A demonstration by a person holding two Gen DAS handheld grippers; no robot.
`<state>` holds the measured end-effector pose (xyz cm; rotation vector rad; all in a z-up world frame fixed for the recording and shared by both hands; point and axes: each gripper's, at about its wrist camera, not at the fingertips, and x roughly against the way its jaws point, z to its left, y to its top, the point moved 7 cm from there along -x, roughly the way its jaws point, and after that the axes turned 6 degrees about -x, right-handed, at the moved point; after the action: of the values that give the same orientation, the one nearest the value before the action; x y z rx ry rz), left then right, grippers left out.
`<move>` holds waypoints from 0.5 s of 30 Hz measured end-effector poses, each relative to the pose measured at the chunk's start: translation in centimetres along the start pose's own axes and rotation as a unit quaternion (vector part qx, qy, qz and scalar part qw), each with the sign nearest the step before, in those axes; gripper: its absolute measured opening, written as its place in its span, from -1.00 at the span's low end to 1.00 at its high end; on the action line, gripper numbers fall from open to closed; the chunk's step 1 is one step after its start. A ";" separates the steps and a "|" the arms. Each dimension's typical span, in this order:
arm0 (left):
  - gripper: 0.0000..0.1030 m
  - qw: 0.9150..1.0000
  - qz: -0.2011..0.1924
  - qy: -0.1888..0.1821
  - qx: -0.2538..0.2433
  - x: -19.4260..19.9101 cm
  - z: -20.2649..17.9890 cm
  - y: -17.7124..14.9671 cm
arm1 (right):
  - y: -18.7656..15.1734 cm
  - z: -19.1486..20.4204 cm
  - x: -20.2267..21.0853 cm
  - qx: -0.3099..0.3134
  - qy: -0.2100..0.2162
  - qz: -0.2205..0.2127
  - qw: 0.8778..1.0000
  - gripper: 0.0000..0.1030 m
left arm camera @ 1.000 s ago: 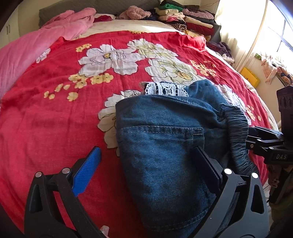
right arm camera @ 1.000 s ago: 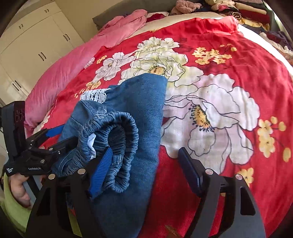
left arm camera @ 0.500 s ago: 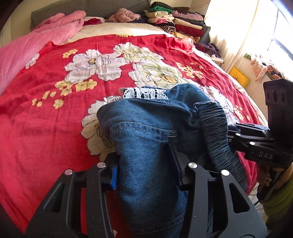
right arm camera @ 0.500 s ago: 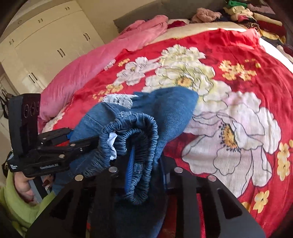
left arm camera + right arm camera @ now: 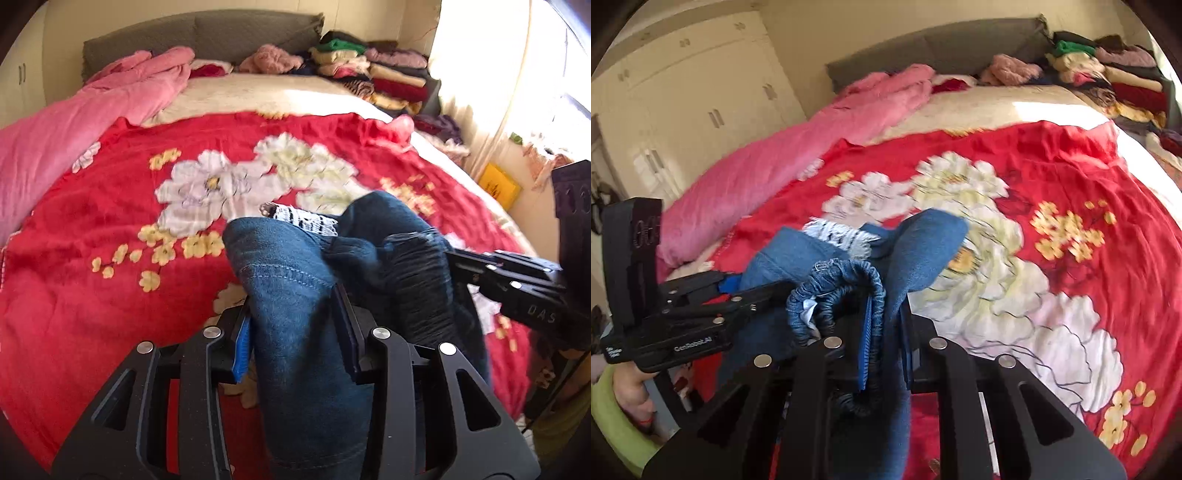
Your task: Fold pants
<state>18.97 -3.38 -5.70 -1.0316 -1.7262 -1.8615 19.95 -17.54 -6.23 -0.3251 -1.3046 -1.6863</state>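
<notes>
Blue denim pants (image 5: 376, 221) with an elastic waistband (image 5: 846, 273) and white lace trim (image 5: 306, 219) hang bunched above the red floral blanket (image 5: 92, 221). My left gripper (image 5: 291, 306) is shut on a thick fold of denim near a stitched seam. My right gripper (image 5: 886, 314) grips the gathered waistband and denim beside it, its jaws still closing on the cloth. In the left wrist view the right gripper (image 5: 517, 284) reaches in from the right edge. The right wrist view shows the left gripper (image 5: 701, 306) at the left, a hand below it.
A pink quilt (image 5: 74, 122) lies along the bed's left side. Stacks of folded clothes (image 5: 388, 74) sit at the far right by the grey headboard (image 5: 203, 33). A bright curtained window (image 5: 480, 74) is on the right, cream wardrobes (image 5: 683, 92) on the left.
Both grippers went from open around the pants to closed on them. They then rose, lifting the waist end of the pants off the blanket.
</notes>
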 end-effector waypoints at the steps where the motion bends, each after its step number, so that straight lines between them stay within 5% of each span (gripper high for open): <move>1: -0.14 1.000 0.006 0.002 0.003 -0.4 0.2 -0.3 | -0.5 -0.7 -0.4 -0.009 -0.012 0.008 1.000 -0.68; 5: 0.29 1.000 0.021 0.013 0.000 -1.4 0.6 -1.4 | -2.2 -3.1 -1.0 -0.037 -0.043 0.016 0.998 -0.09; 11: 0.48 1.000 0.017 0.025 0.003 -0.7 1.1 -1.7 | -2.3 -2.3 0.3 -0.002 -0.086 -0.006 0.996 0.24; 15: 0.71 0.999 0.001 0.037 0.004 1.0 1.1 -1.6 | -2.1 -1.6 3.0 0.004 -0.089 -0.042 0.995 0.67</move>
<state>17.39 -1.88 -6.11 -0.9489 -1.6883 -1.8652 17.21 -20.45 -6.05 -0.4283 -1.4733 -1.7544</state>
